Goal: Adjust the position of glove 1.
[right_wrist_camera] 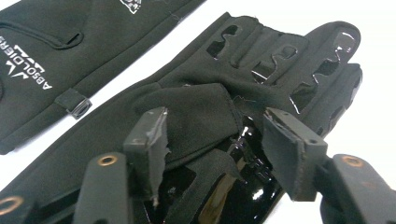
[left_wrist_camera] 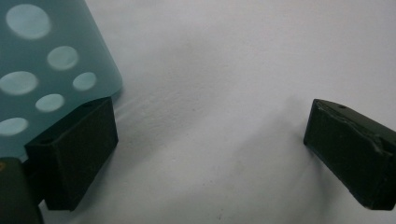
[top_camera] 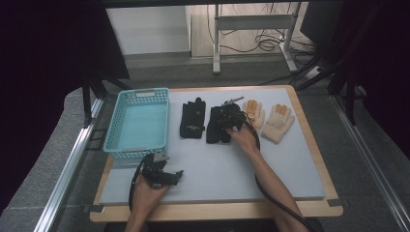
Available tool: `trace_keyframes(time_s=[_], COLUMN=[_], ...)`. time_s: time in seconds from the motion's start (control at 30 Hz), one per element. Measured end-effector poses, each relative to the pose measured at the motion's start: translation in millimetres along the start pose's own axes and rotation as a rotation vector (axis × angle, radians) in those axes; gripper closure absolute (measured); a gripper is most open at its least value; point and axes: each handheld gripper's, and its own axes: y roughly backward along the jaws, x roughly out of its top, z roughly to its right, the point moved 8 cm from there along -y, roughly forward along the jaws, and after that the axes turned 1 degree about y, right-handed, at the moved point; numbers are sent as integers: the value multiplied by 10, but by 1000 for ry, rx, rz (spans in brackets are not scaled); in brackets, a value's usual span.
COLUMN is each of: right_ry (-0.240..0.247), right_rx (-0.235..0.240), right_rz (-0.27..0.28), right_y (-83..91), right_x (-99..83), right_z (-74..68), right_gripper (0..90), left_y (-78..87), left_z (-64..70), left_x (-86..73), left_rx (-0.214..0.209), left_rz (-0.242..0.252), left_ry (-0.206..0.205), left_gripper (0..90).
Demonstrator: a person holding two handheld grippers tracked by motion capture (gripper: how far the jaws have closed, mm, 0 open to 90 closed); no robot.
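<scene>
Two black gloves lie side by side mid-table. The left black glove (top_camera: 192,120) (right_wrist_camera: 42,51) carries white lettering. My right gripper (top_camera: 227,118) (right_wrist_camera: 215,140) hangs over the right black glove (top_camera: 215,134) (right_wrist_camera: 280,60), its jaws partly apart and straddling a raised fold of fabric near the glossy palm. The left jaw touches the fold, and a small gap shows at the right jaw. My left gripper (top_camera: 173,177) (left_wrist_camera: 210,149) rests open on the grey mat near the front left, with nothing between its jaws.
A teal perforated basket (top_camera: 113,126) (left_wrist_camera: 42,60) stands at the left, just beside my left gripper. Two cream gloves (top_camera: 255,112) (top_camera: 279,123) lie to the right of the black pair. The grey mat (top_camera: 217,179) ends in a wooden border at the front.
</scene>
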Motion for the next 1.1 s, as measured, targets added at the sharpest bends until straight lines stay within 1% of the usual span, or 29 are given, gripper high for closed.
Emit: trace_keyframes(time_s=[0.03,0.07,0.13,0.17,0.2,0.23,0.27,0.3,0.37,0.47,0.53,0.57,0.6,0.63,0.67,0.7,0.73,0.8,0.83,0.87,0.9,0.93,0.97,1.0,1.03,1.07,1.1], right_ry=[0,-6,-14,-14,-29,-29,-48,-48,-72,-73,-55,-43,-28,-28,-22,-22,-24,-22,-23,-23,-20,-24,-24,-29,-28,-28,-22], right_rx=[0,1,13,13,38,38,78,78,108,114,103,90,84,84,91,91,112,136,144,144,153,166,166,184,188,188,190], right_rz=[0,4,12,12,26,26,33,33,34,32,37,42,56,56,71,71,91,113,121,121,128,141,141,149,153,153,156], right_y=[0,2,9,9,13,13,14,14,16,30,59,85,163,163,265,265,377,490,546,546,602,714,714,826,882,882,937], right_x=[0,-5,-12,-12,-22,-22,-28,-28,-26,-23,-12,-3,23,23,47,47,62,68,66,66,60,41,41,8,-12,-12,-36], right_z=[0,-4,-9,-9,-24,-24,-42,-42,-45,-45,-45,-48,-69,-69,-93,-93,-133,-172,-192,-192,-211,-246,-246,-292,-318,-318,-343], right_gripper=[434,500,582,582,678,678,772,772,807,812,817,819,820,820,820,820,820,819,819,819,819,819,819,819,818,818,817], left_y=[0,0,0,0,0,0,0,0,0,-1,-1,-1,-1,-1,-1,-1,0,1,0,0,0,1,1,0,0,0,0], left_z=[0,0,0,0,0,0,0,0,1,0,0,0,0,0,0,0,-2,-2,-2,-2,-2,-2,-2,0,-1,-1,-1], left_x=[0,0,0,0,0,0,0,0,0,0,0,0,0,0,0,0,-1,-2,-2,-2,-1,-2,-2,-1,-1,-1,-1], left_rx=[0,0,1,1,1,1,1,1,1,1,0,0,0,0,0,1,2,2,1,1,2,2,2,1,1,1,1], left_rz=[0,0,0,0,0,0,0,0,0,0,0,0,0,0,0,-1,-2,-2,-2,-2,-2,-3,-3,-1,-1,-1,-1], left_ry=[0,-1,0,0,-1,-1,-1,-1,0,0,0,0,0,0,0,-1,-2,-3,-2,-2,-2,-2,-2,-1,-1,-1,-1], left_gripper=[32,32,32,32,32,32,32,32,32,32,32,32,32,32,32,32,32,32,32,32,32,32,32,32,32,32,32])
